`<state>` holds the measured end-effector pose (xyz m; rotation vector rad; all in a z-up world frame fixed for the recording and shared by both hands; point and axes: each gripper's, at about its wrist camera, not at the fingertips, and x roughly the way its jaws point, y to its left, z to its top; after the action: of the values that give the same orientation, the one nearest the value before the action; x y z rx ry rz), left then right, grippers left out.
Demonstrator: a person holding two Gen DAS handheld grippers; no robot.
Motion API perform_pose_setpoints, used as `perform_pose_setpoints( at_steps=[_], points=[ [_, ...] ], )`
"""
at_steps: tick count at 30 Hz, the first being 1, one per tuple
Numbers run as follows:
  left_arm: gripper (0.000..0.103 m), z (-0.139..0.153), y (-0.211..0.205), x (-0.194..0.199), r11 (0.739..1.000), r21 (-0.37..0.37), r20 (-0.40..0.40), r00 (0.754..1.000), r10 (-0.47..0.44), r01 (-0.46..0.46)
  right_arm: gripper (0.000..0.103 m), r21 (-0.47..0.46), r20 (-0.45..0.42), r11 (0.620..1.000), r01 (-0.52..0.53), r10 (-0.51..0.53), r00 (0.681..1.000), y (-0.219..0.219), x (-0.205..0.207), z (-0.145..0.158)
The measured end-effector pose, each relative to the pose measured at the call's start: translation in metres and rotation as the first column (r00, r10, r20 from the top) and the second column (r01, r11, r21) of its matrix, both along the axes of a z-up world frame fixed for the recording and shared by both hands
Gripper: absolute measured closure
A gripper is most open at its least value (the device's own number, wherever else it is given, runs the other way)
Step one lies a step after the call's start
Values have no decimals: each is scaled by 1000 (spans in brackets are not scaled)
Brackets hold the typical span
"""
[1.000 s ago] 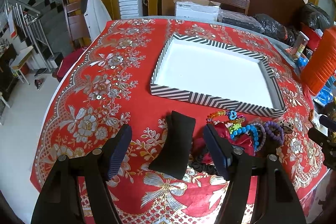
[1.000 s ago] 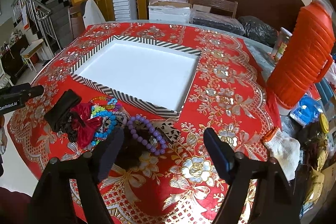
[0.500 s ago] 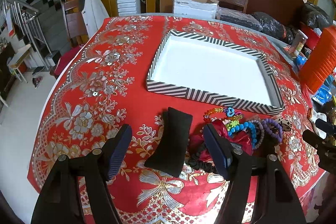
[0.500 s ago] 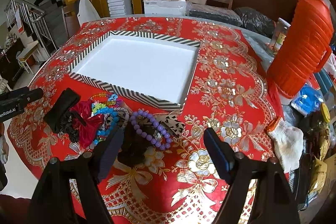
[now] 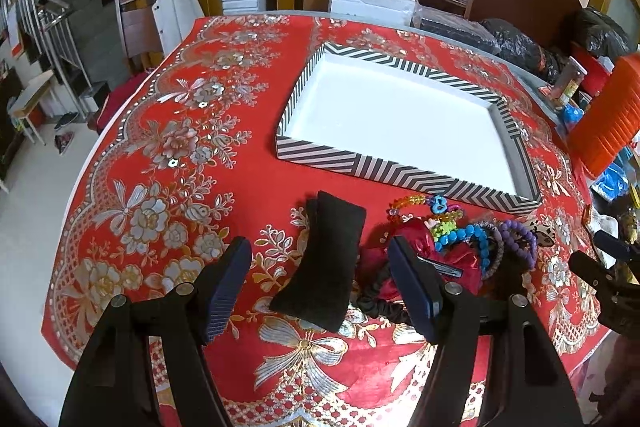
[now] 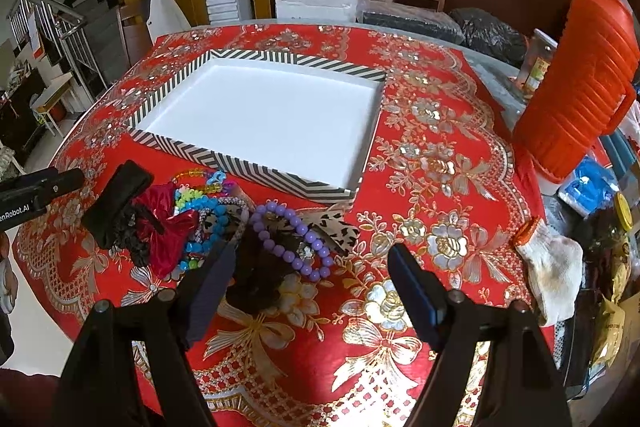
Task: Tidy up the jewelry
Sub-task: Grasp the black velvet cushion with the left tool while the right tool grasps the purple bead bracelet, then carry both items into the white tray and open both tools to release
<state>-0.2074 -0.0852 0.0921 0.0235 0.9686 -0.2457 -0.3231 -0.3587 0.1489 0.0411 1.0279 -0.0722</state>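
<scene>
Orange jug [image 5: 608, 115] cut off at right edge; black scrunchie [image 5: 380, 301] partly hidden behind left gripper [image 5: 320, 285] finger.

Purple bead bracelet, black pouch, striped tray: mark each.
purple bead bracelet [image 6: 301, 242], right wrist view, bead on its right side.
black pouch [image 5: 326, 263], left wrist view, middle of its face.
striped tray [image 5: 404, 175], left wrist view, near wall.

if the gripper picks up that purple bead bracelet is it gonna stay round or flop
The purple bead bracelet is likely to flop: its loop already lies bent out of round over the dark scrunchie. The smooth, glossy beads may slip from the pads. It probably won't roll.
</scene>
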Motion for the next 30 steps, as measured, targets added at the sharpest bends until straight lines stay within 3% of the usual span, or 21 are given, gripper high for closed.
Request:
perform_pose_setpoints(
  at_steps=[5,10,20,25,27,29,30],
  points=[
    [38,-9,12,6,999,-53,-49,999,-1,-1,21,23,-24,999,-30,31,999,-5,-4,-14],
    [38,-23,26,16,994,-109,-115,993,2,-15,47,71,-83,996,-51,57,995,-14,-4,-38],
    [38,-43,18,33,992,-119,-182,981,-64,43,59,97,-89,985,-142,151,984,-5,25,-53],
    [38,-50,7,41,992,-93,-193,975,-106,89,71,129,-113,979,-159,174,978,-5,38,-61],
    [45,-59,4,44,992,-83,-228,967,-113,96,81,148,-127,976,-161,180,975,-5,42,-67],
    [76,-64,4,47,991,-95,-253,960,-117,96,86,166,-132,974,-154,177,975,-7,45,-70],
    [78,-65,5,47,990,-101,-255,960,-117,94,94,175,-125,973,-151,174,977,-8,44,-69]
  ],
)
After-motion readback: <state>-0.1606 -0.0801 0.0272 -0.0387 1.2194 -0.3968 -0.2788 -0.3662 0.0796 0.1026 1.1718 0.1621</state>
